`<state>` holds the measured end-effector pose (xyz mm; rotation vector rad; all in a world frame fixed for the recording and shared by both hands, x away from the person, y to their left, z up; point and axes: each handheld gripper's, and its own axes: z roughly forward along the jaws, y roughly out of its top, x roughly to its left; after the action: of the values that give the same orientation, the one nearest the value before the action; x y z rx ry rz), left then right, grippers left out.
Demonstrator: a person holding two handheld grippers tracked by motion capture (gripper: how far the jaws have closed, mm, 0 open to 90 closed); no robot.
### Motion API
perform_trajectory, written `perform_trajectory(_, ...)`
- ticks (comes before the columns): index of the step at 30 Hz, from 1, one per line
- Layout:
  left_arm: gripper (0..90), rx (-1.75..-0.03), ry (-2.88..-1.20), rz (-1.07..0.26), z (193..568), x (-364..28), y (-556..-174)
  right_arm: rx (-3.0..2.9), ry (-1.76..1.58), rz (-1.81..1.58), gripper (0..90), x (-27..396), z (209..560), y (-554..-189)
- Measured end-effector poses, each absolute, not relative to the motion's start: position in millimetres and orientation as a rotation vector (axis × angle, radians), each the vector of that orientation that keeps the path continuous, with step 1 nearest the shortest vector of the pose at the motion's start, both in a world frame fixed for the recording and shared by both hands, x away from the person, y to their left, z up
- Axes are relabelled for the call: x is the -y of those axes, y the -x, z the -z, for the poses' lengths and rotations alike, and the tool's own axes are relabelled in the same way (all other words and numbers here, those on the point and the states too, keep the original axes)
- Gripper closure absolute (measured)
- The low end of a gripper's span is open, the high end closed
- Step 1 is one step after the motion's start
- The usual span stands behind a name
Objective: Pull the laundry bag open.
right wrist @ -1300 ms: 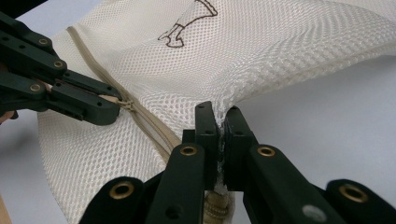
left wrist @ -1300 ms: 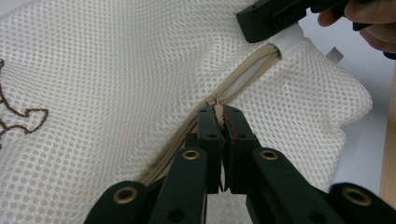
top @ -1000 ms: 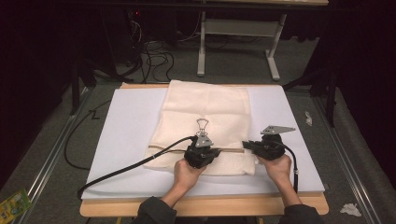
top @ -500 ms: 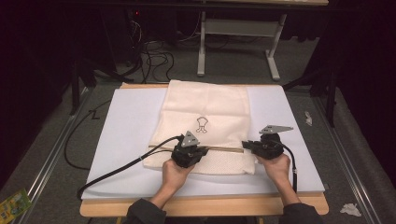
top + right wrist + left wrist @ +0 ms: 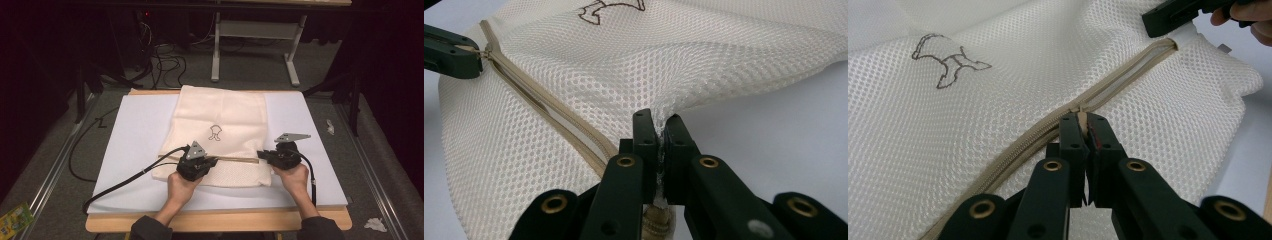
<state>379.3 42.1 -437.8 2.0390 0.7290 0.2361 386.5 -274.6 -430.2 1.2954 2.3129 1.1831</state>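
Lying flat on the table [image 5: 140,130], mesh laundry bag [image 5: 225,117], contents not discernible; left hand-held gripper [image 5: 1081,122] clamps its zipper pull [image 5: 1080,119], right hand-held gripper [image 5: 659,125] pinches the bag's end.

There was one mesh bag [image 5: 220,130] on one white board [image 5: 135,145], bearing one zipper [image 5: 1118,87] and one printed figure [image 5: 215,132]. Two grippers were at work, the left [image 5: 207,162] and the right [image 5: 263,155], each in one hand, two hands in all. Behind stood one table frame [image 5: 255,37]. On the floor lay two crumpled scraps [image 5: 375,224] and one green packet [image 5: 12,220].
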Motion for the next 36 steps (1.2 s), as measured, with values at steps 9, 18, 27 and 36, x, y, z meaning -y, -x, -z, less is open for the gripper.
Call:
perform_trajectory(9,87.5,-0.745,-2.012,-0.227,434,-51,-380,-2.312,-1.293,-1.133,88.3,271,424,-389)
perform_trajectory(18,87.5,-0.76,-1.997,-0.245,429,-62,-380,-2.299,-1.304,-1.14,88.3,272,423,-390)
perform_trajectory(27,87.6,-0.787,-1.982,-0.252,430,-75,-379,-2.299,-1.31,-1.138,88.3,270,427,-390)
perform_trajectory(36,87.6,-0.805,-1.966,-0.254,431,-82,-378,-2.302,-1.308,-1.126,88.3,268,428,-391)
